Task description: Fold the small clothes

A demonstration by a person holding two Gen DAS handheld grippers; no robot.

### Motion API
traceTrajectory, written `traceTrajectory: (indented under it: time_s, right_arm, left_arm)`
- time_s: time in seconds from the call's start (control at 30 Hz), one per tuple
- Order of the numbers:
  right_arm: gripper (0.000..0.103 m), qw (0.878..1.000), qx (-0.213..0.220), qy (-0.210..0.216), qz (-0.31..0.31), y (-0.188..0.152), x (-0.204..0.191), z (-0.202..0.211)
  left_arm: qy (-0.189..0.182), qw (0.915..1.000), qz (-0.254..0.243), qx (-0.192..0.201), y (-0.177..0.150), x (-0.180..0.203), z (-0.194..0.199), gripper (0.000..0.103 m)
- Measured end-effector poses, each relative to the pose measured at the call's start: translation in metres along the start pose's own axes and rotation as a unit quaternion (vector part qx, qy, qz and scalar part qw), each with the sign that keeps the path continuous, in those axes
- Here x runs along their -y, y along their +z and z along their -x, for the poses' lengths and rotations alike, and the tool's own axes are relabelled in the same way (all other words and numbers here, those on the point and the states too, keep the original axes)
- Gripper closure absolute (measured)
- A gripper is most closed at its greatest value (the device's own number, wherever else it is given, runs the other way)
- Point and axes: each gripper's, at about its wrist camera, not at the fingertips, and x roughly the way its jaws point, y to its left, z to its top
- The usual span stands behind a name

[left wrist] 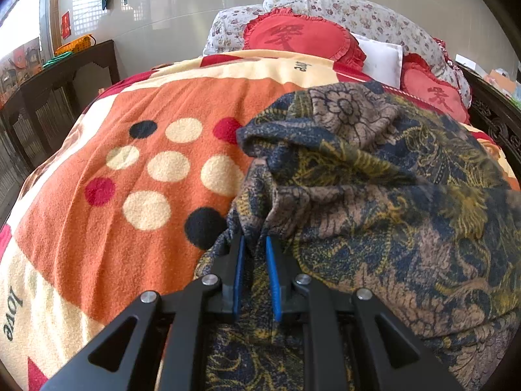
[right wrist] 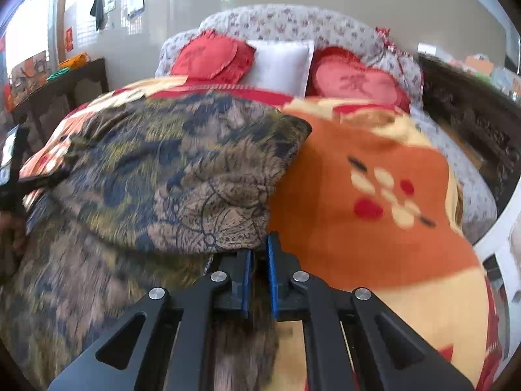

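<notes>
Left wrist cam: mounted behind the left hand-held gripper (left wrist: 254,244), faces fwd and down along its fingers, v. close to the patterned garment (left wrist: 374,195), bed blanket (left wrist: 130,169) to its left. Right wrist cam: same mount on the right hand-held gripper (right wrist: 259,254), same downward tilt, garment (right wrist: 169,176) to its left; frame motion-blurred. Shared: garment, blanket, red heart cushions (left wrist: 293,37) at the bed's far end, dark side cabinet (left wrist: 65,78) at left.
</notes>
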Motion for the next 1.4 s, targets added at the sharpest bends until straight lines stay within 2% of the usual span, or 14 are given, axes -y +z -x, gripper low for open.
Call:
traceTrajectory:
  time_s: [0.1,0.23,0.3,0.43,0.53,0.63,0.67,0.73,0.8,0.93,1.03,1.17,1.23,1.4]
  right_arm:
    - [0.103,0.999,-0.04,0.012,-0.002,-0.019,-0.001,-0.006]
    - [0.103,0.985,-0.117,-0.125,-0.004,-0.037,0.022,-0.025]
    - [0.103,0.977,-0.107,-0.181,-0.033,-0.03,0.037,-0.012]
    - [0.103,0.992,-0.018,-0.081,-0.098,0.009,0.02,0.022]
    - [0.103,0.998,0.012,0.001,-0.063,0.032,-0.03,0.021]
    - [0.103,0.999,-0.044,-0.016,-0.008,0.027,-0.048,-0.028]
    - [0.103,0.995,-0.091,-0.026,-0.017,0.02,-0.038,-0.054]
    - [0.103,0.995,-0.074,-0.012,-0.064,0.022,-0.016,-0.057]
    - [0.103,0.99,-0.111,-0.033,-0.082,0.033,-0.008,-0.054]
    - [0.103,0.996,-0.046,-0.029,-0.076,0.068,-0.015,-0.026]
    - [0.096,0.996,0.0,-0.019,-0.093,0.09,-0.02,-0.034]
    - [0.09,0.988,-0.075,-0.023,-0.134,0.073,-0.003,-0.107]
    - [0.088,0.986,-0.05,-0.023,-0.155,0.061,0.007,-0.11]
    - [0.088,0.983,-0.088,-0.011,-0.163,0.068,0.018,-0.116]
  left_arm:
    - [-0.001,1.0,0.001,0.0,0.0,0.0,0.001,0.088]
    - [-0.008,0.9999,0.006,-0.001,0.0,-0.002,0.0,0.088]
    - [-0.005,1.0,0.003,0.0,0.0,-0.002,0.0,0.088]
    - [-0.002,1.0,0.0,0.0,0.0,-0.002,-0.001,0.088]
    - [-0.006,1.0,0.003,-0.001,0.0,-0.002,-0.001,0.088]
    - [-0.021,0.9997,0.008,-0.004,0.002,-0.004,-0.001,0.087]
    - [-0.035,0.9993,0.011,-0.007,0.003,-0.006,0.002,0.085]
    - [-0.064,0.9979,0.003,-0.008,0.004,-0.009,0.012,0.078]
    - [-0.082,0.9965,-0.006,0.014,0.006,-0.01,0.026,0.068]
    - [-0.106,0.9934,-0.012,0.043,0.028,0.002,0.035,0.057]
    - [-0.08,0.9966,-0.006,-0.018,0.04,0.012,-0.005,0.056]
    - [-0.065,0.997,-0.019,-0.037,0.037,0.019,-0.031,0.045]
    - [-0.08,0.9958,-0.008,-0.044,0.039,0.016,-0.036,0.043]
    - [-0.065,0.9951,-0.035,-0.065,0.052,0.019,-0.029,0.042]
